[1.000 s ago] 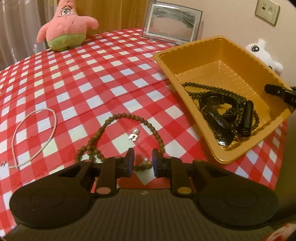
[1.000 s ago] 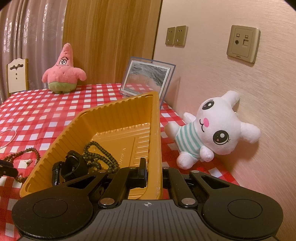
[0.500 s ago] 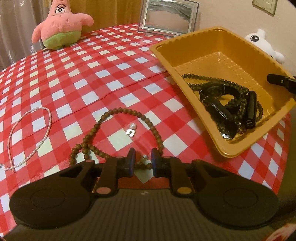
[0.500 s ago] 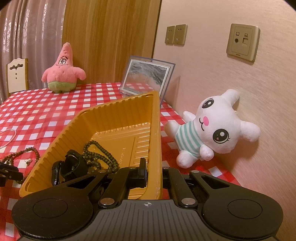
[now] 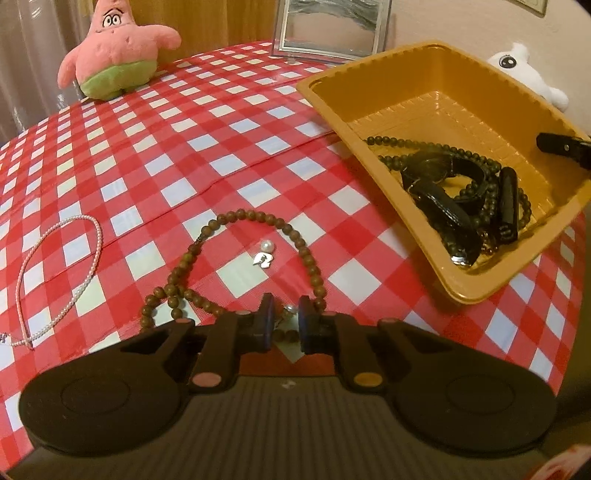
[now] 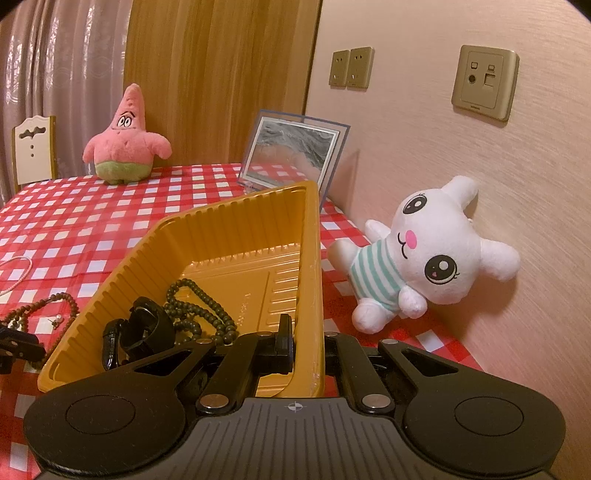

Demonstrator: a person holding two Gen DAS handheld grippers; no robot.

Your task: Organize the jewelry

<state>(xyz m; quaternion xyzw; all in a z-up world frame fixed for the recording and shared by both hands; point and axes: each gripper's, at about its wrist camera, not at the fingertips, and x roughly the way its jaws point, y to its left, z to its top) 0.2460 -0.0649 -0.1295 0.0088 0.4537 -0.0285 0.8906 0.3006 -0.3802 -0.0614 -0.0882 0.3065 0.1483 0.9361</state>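
A brown bead necklace (image 5: 258,221) lies looped on the red checked tablecloth. Inside the loop sit a pearl stud (image 5: 266,245) and a small silver piece (image 5: 264,259). My left gripper (image 5: 287,308) is low over the loop's near side. Its jaws are closing, with a second small pearl earring (image 5: 289,309) in the gap and the pads clear of it. My right gripper (image 6: 306,334) is shut on the near wall of the yellow tray (image 6: 236,218). The tray holds a dark bead string (image 6: 199,310) and a black watch (image 6: 147,328). At far left lies a thin pearl necklace (image 5: 74,266).
A pink star plush (image 5: 114,51) and a picture frame (image 5: 332,26) stand at the table's far side. A white bunny plush (image 6: 424,251) leans on the wall right of the tray. A chair back (image 6: 33,147) shows behind the table's left.
The left gripper's jaws have narrowed around the small pearl earring, and its view has tipped slightly downward. The right gripper and the tray have kept still.
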